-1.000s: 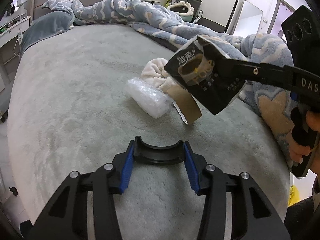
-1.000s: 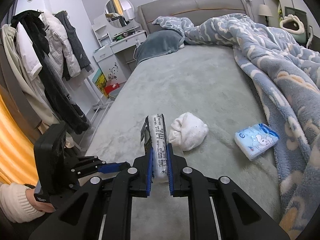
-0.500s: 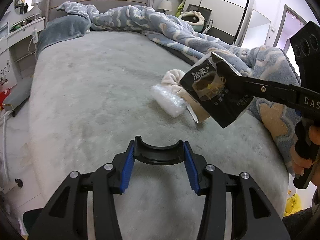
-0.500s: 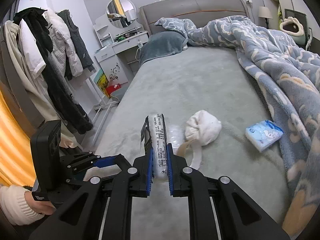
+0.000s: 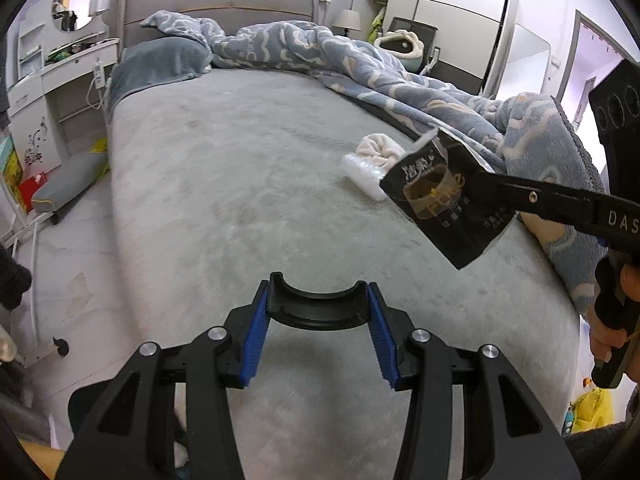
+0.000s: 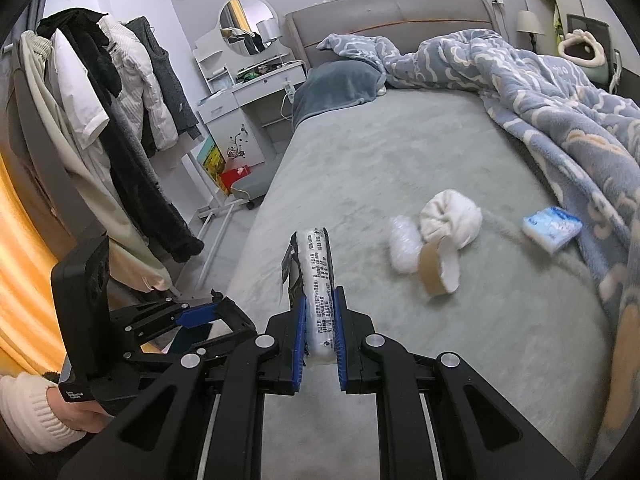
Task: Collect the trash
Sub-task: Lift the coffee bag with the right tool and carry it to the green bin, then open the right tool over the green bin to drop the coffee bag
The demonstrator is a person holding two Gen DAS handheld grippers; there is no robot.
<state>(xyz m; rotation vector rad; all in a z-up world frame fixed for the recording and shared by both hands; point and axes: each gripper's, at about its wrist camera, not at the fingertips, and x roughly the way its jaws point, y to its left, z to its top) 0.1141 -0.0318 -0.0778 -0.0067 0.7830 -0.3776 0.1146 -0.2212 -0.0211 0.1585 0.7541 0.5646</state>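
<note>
My right gripper (image 6: 319, 300) is shut on a black printed wrapper (image 6: 316, 276), seen edge-on between its blue pads; in the left wrist view the same wrapper (image 5: 448, 200) hangs above the grey bed. My left gripper (image 5: 318, 300) is shut on a black curved plastic piece (image 5: 316, 312), which spans its blue pads. It also shows low at the left of the right wrist view as the left gripper (image 6: 196, 316). On the bed beyond lie a clear plastic bundle (image 6: 404, 248), a brown cardboard strip (image 6: 432, 272), a white cloth bundle (image 6: 450, 218) and a blue tissue pack (image 6: 552, 228).
A blue patterned blanket (image 6: 560, 112) is heaped along the right side of the bed (image 5: 240, 152). Clothes hang on a rack (image 6: 100, 120) at the left, beside a white dresser (image 6: 244, 108). A person's hand in a white sleeve (image 6: 28, 412) holds the left gripper.
Both grippers have drawn back from the bed with their loads still held. The plastic bundle, cardboard and cloth now lie farther off and more to the right in both views.
</note>
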